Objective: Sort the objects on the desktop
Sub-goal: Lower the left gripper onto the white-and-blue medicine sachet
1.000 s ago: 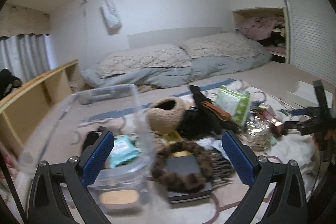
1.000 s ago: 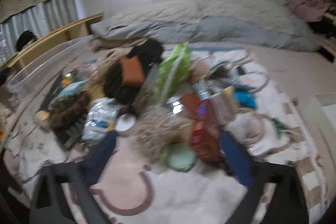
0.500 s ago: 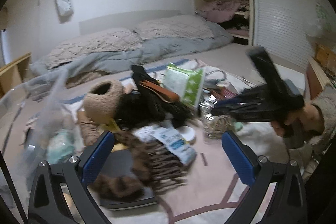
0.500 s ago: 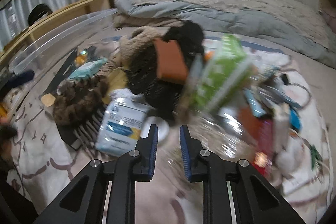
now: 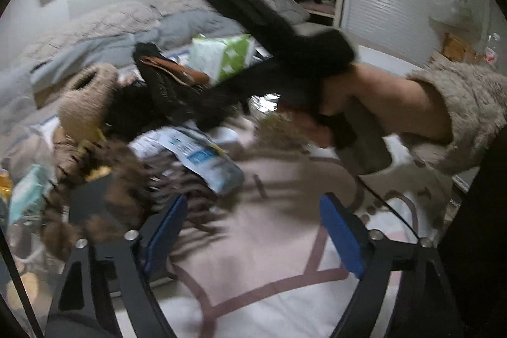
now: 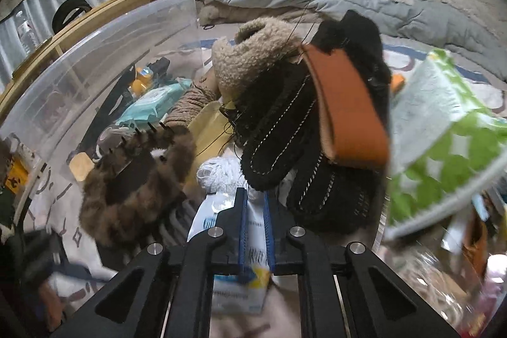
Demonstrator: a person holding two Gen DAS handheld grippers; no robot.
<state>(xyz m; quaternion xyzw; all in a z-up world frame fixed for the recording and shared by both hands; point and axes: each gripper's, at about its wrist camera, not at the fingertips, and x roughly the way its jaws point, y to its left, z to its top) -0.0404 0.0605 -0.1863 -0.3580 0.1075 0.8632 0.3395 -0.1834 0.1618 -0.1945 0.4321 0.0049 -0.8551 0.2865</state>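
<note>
Left wrist view: my left gripper [image 5: 250, 230] has dropped toward the rug [image 5: 259, 268]; its jaws have just been closing, now half open, nothing between them.

Right wrist view: my right gripper [image 6: 253, 211] has swung left across the pile, pads nearly together over the white-and-blue packet [image 6: 218, 217]. Grip unconfirmed; pick likely beginning.

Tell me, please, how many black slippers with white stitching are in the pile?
2. One black slipper lies in front of the tan fleece boot; the other sits to its right, below the orange strap. Others may be hidden underneath.
</note>
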